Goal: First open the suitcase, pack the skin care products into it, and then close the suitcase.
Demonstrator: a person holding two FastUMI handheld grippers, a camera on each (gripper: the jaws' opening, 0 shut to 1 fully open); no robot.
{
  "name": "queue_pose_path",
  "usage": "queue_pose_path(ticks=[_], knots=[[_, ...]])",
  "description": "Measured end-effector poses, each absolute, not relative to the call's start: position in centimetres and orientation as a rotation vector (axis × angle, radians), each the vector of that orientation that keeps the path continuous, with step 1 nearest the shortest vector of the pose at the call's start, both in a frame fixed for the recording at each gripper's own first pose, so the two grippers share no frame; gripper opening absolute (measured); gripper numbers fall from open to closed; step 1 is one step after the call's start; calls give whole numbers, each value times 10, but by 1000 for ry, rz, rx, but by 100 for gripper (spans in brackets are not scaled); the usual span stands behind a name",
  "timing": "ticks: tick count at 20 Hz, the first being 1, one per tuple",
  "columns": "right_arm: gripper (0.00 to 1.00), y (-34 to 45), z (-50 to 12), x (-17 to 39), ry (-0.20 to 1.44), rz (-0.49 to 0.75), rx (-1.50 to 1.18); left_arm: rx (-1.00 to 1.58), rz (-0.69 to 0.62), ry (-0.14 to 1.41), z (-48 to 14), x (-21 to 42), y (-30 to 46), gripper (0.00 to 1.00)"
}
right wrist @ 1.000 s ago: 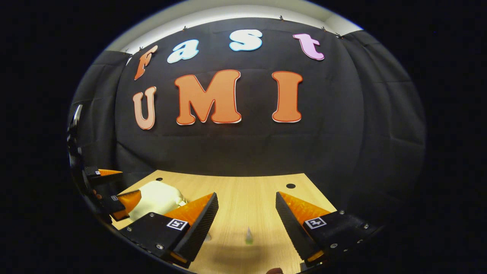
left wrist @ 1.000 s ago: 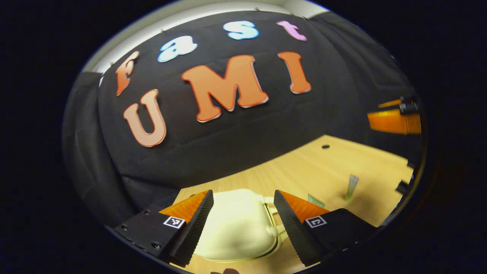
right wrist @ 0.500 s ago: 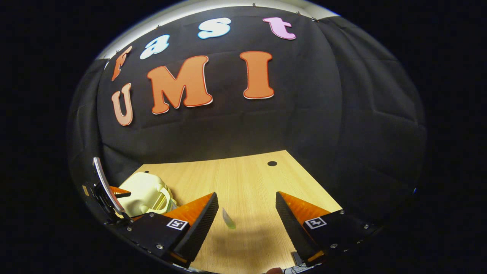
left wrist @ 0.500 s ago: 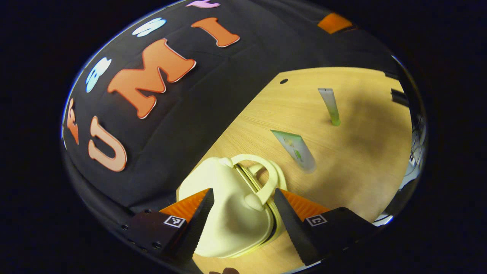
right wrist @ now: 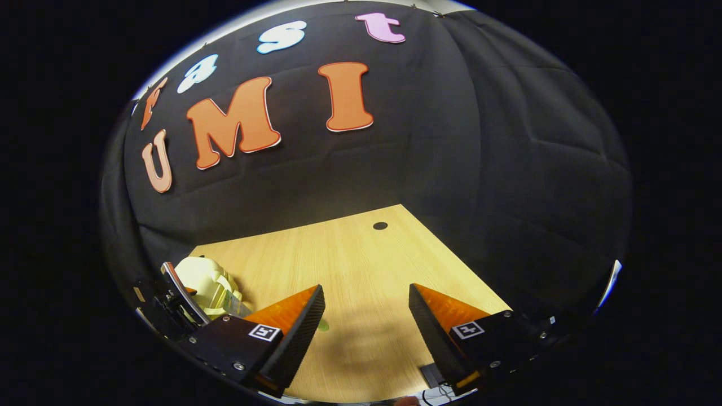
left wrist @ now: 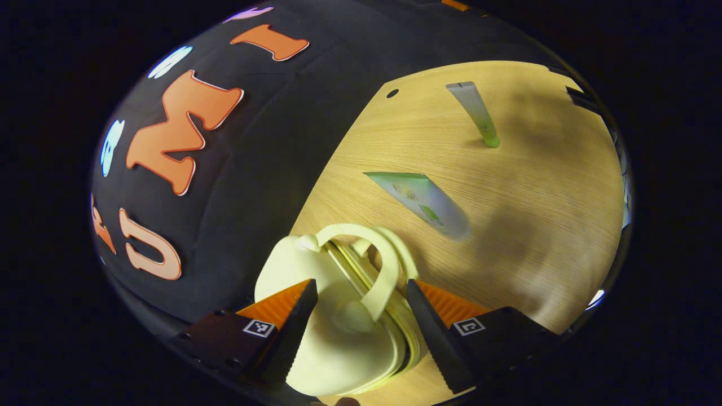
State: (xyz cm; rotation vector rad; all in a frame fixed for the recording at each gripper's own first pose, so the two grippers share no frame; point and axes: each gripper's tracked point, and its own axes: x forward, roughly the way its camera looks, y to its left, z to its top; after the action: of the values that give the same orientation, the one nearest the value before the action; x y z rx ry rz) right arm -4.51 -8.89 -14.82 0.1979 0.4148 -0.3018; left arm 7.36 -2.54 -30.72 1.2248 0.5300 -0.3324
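No readable text, brand or number on anything here. Larger tube (left wrist: pixel 423 200), lying on bench (left wrist: pixel 524 186) at about 1 o'clock from cream suitcase (left wrist: pixel 333 316), carries small green printed marks, too blurred to read. Slim tube (left wrist: pixel 476 115) farther off toward 1 o'clock shows no legible print. Each claw finger wears small square black-and-white coded marker: left claw (left wrist: pixel 361 327), right claw (right wrist: pixel 366 332). Patterns, not letters; nothing there to read.
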Motion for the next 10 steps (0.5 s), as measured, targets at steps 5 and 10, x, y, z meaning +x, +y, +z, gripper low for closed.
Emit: queue_pose_path(ticks=[5,10], knots=[[95,-93,-154,-43,431,-316,252,1257,-320,538,-311,89,-30,98],[95,-98,-151,-39,427,-317,266,1257,-332,653,-343,89,-31,39]])
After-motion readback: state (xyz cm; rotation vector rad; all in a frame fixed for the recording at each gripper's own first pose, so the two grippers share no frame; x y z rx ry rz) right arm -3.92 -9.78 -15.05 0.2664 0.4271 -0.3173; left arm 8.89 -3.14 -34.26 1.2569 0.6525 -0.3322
